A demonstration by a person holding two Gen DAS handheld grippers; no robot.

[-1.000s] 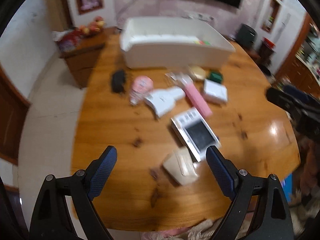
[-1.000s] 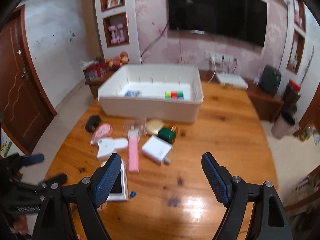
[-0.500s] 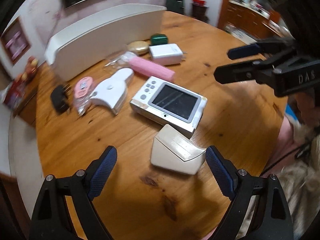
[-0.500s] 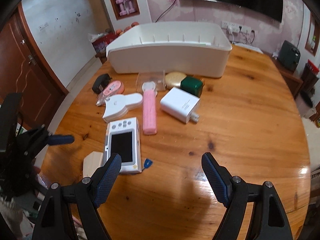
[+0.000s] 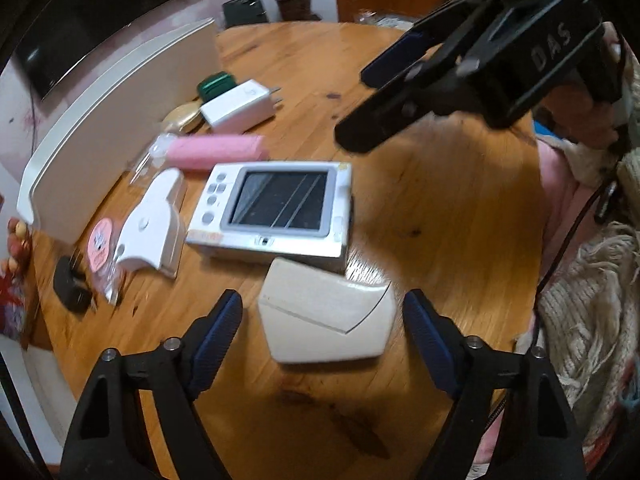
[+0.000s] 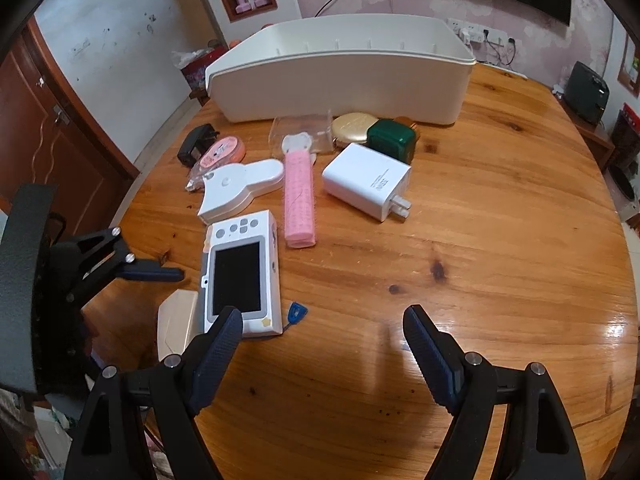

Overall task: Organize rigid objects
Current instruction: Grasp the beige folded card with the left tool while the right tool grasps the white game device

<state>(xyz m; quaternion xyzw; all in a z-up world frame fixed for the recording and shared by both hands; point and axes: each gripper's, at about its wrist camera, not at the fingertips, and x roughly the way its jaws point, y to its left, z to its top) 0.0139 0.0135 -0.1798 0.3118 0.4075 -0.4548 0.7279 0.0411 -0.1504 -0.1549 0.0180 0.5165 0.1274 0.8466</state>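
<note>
- Compared with half a second ago, the left gripper (image 5: pixel 322 330) is lower and closer to the cream box (image 5: pixel 326 316), which now sits between its two open fingers; the right gripper (image 6: pixel 322 350) is also lower over the table (image 6: pixel 500 240).
- Both fingers of the left gripper stand apart, one on each side of the cream box, and I judge they do not touch it yet.
- Fingers of the right gripper are also wide apart and hold nothing; only bare wood lies between them.
- Just behind the cream box, and it seems touching it, lies the white game console (image 5: pixel 276 210). Farther behind the box are the pink roller (image 5: pixel 216 152), the white charger (image 5: pixel 238 108) and the big white bin (image 6: pixel 340 76), which stands well apart from it.
- I think the step in hand is to take the cream box and carry it to the bin.
- To do it well, the left gripper should go a little more forward, so the pads meet the flat side walls of the box near the middle, and then close slowly.
- The box has a sloped top, so a high grip can slip.
- Lifting should be straight up, so the console is not dragged.
</note>
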